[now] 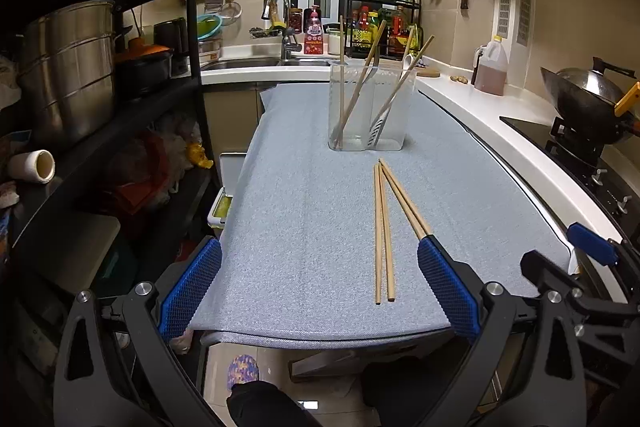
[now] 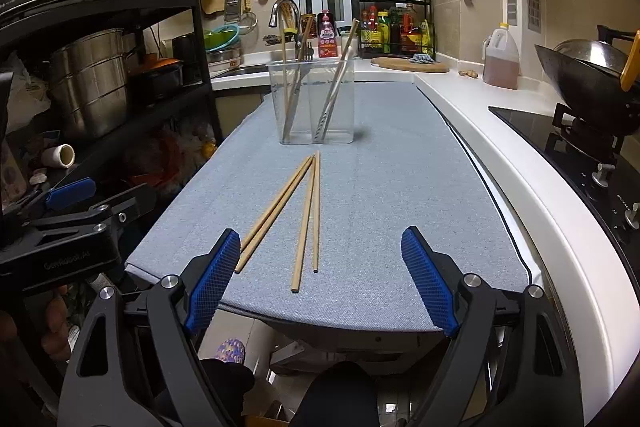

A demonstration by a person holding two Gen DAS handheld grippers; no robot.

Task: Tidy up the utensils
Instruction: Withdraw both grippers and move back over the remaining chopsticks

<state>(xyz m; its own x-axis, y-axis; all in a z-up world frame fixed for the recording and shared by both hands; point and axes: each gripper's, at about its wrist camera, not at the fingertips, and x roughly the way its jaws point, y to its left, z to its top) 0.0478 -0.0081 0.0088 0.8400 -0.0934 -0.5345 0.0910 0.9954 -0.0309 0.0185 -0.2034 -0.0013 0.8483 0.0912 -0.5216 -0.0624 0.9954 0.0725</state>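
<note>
Both black hand-held grippers with blue ribbed pads hover at the near edge of a table covered in pale blue-grey cloth [image 1: 320, 227]. Left gripper [image 1: 320, 283] has its jaws spread wide with nothing between the pads; its right-hand pad overlaps the near end of one pair of chopsticks in that view, though whether it touches them cannot be told. Right gripper [image 2: 318, 277] is likewise spread wide and holds nothing; the near ends of the chopsticks lie on the cloth between and just beyond its pads.

Four loose light wooden chopsticks lie flat on the cloth in two pairs, a straight pair [image 2: 310, 215] and an angled pair [image 2: 276, 211], their far tips meeting in a narrow V that points toward the holder.

Further back on the same cloth stands a clear plastic utensil holder [image 2: 312, 99], upright, split into two compartments. One compartment holds wooden chopsticks leaning against the rim with a metal fork; the other holds a chopstick and a slotted metal utensil, also leaning.

White countertop [image 2: 480, 115] runs beside the table on the right
</note>
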